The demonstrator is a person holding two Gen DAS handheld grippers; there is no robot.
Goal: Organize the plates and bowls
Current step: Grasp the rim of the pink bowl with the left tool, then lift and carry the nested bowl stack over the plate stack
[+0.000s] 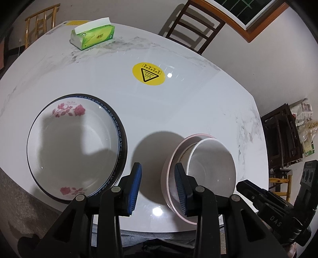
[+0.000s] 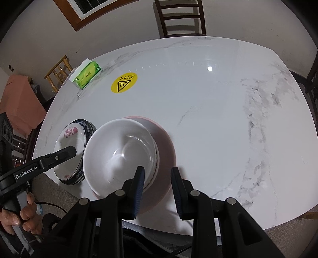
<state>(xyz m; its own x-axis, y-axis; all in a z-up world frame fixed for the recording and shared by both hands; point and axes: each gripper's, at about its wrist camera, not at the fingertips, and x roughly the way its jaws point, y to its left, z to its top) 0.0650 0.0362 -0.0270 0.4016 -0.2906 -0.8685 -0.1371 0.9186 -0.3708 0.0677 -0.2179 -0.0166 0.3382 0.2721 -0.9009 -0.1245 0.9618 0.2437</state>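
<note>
A white bowl (image 2: pixel 119 150) leans tilted inside a pink bowl (image 2: pixel 165 150) near the table's front edge. My right gripper (image 2: pixel 158 191) is shut on the white bowl's near rim, one pad inside it and the other outside. Left of the bowls is a stack of dark-rimmed plates (image 1: pixel 75 142), topped by a white plate with pink roses. My left gripper (image 1: pixel 159 187) hangs open over bare table between the plates and the pink bowl (image 1: pixel 169 178), its right pad close to that bowl's rim. Seen from the left wrist, the white bowl (image 1: pixel 210 158) sits at the right.
A green tissue box (image 1: pixel 92 36) and a round yellow warning sticker (image 1: pixel 148 73) lie farther back on the white marble table (image 1: pixel 178 109). A dark wooden chair (image 2: pixel 179 17) stands behind the table and a bamboo chair (image 1: pixel 39 21) at its left. A hand (image 2: pixel 19 216) holds the left gripper's handle.
</note>
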